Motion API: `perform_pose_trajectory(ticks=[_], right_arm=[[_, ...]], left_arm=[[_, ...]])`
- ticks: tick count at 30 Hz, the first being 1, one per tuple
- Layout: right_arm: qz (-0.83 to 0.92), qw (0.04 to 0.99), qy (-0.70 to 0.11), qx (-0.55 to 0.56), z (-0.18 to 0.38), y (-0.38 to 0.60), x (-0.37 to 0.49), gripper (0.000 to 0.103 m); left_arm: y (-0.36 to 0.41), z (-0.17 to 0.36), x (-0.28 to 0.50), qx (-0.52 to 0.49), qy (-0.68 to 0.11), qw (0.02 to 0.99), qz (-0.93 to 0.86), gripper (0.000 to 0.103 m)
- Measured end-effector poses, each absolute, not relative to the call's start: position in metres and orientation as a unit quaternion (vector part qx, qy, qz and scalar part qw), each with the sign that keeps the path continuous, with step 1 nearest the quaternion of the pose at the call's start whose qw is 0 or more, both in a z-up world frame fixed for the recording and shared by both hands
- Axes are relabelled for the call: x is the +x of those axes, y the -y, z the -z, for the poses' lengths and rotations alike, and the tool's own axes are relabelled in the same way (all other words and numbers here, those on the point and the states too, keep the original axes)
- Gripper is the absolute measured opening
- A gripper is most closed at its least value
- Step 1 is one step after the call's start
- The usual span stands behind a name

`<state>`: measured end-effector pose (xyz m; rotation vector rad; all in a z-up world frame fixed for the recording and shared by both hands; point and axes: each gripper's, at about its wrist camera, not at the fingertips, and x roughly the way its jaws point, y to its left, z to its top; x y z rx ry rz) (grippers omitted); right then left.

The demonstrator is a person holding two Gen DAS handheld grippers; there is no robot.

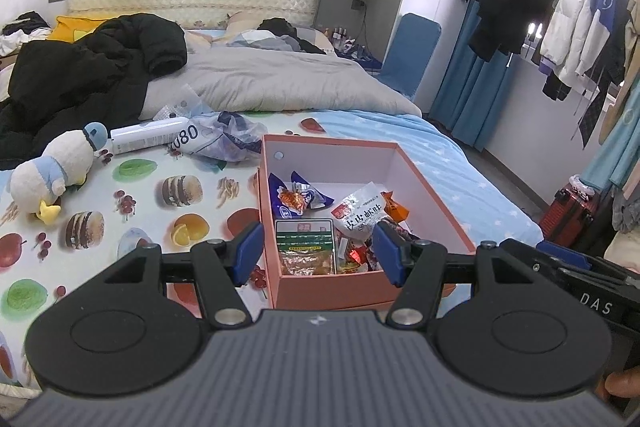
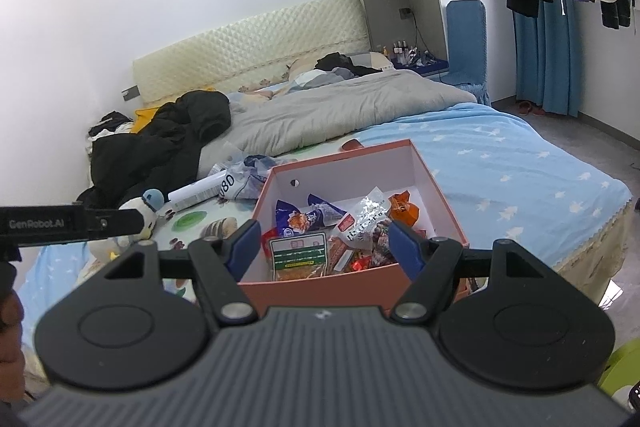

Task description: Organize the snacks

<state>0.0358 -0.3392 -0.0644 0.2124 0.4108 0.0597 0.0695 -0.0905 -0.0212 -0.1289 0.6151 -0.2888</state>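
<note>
Snack box (image 1: 348,291), centre frame — packets (image 1: 306,247) already inside.
I hold left gripper (image 1: 318,253) and right gripper (image 2: 324,247) spread, empty — next, I judge, check for strays.

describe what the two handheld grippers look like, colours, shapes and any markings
Both look alike: the left gripper and the right gripper each have a grey ribbed body, two round black discs at the sides, black linkage arms with silver pivot pins, and blue pads on the fingers. White lettering reads DAS on the right gripper's side in the left wrist view and GenRobot.AI on the left gripper's side in the right wrist view.
</note>
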Motion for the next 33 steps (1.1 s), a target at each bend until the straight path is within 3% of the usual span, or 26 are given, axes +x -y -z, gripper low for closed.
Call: perform_pose_trajectory(ticks=[13,16,18,20,24,33], right_arm=[[-0.021,0.975,-0.196,0.103,0.0633,0.3412,0.0347,0.072],[-0.019,0.975,-0.196,0.101,0.0638,0.3412,0.0344,0.072],[-0.018,0.975,-0.196,0.102,0.0638,0.3414,0.0345,0.072],[-0.015,0.974,-0.199,0.107,0.0643,0.3430,0.0355,0.072],[-0.015,0.974,-0.198,0.106,0.0661,0.3416,0.0365,0.102],[-0.019,0.973,-0.205,0.103,0.0694,0.3392,0.0368,0.103]], left_arm=[[0.0905,0.0213,0.0701,-0.066,-0.303,0.940,0.144,0.066],[0.0901,0.0218,0.0698,-0.068,-0.306,0.938,0.147,0.074],[0.0896,0.0228,0.0707,-0.068,-0.310,0.936,0.150,0.094],[0.0900,0.0232,0.0704,-0.063,-0.309,0.938,0.145,0.099],[0.0921,0.0236,0.0707,-0.055,-0.312,0.937,0.145,0.102],[0.0927,0.0237,0.0698,-0.050,-0.311,0.940,0.132,0.103]])
